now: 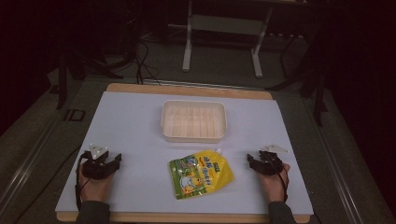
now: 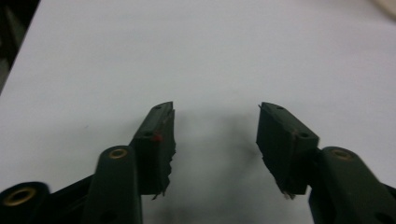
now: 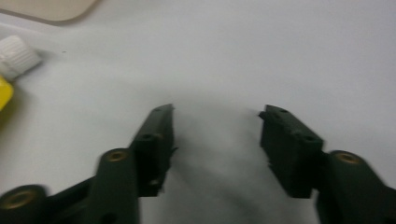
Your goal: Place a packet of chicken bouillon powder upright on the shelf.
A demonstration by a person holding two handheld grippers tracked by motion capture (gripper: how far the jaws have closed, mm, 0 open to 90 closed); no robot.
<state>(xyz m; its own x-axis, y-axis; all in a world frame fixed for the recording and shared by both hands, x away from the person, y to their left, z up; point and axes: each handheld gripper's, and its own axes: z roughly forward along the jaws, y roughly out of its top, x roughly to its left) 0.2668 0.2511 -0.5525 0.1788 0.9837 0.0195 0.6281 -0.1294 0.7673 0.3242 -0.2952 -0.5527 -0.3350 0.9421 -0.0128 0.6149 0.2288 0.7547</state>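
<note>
Right now your yellow spouted pouch lies flat on the white table, near its front edge and midway between your two hands, with its white screw cap pointing toward the far side. Just beyond that cap sits the cream plastic tray, empty and square to the table, close to the pouch but not touching it.

Your left gripper rests on the table well to the left of the pouch, and your right gripper well to the right; both have their jaws spread wide with nothing between them. By the look of it you stand at the start: no reach has begun, and the likely job is to lift the pouch into the tray. The right gripper is slightly the closer one. Your next move calls for swinging it in toward the pouch's right edge or the spout end and getting one jaw under the soft film, since the pouch lies flat and offers little to pinch.

From above you get the whole layout. The right gripper view adds the cap up close at its left edge, with a sliver of yellow and a tray corner. The left gripper view looks out over bare table past its parted jaws.
</note>
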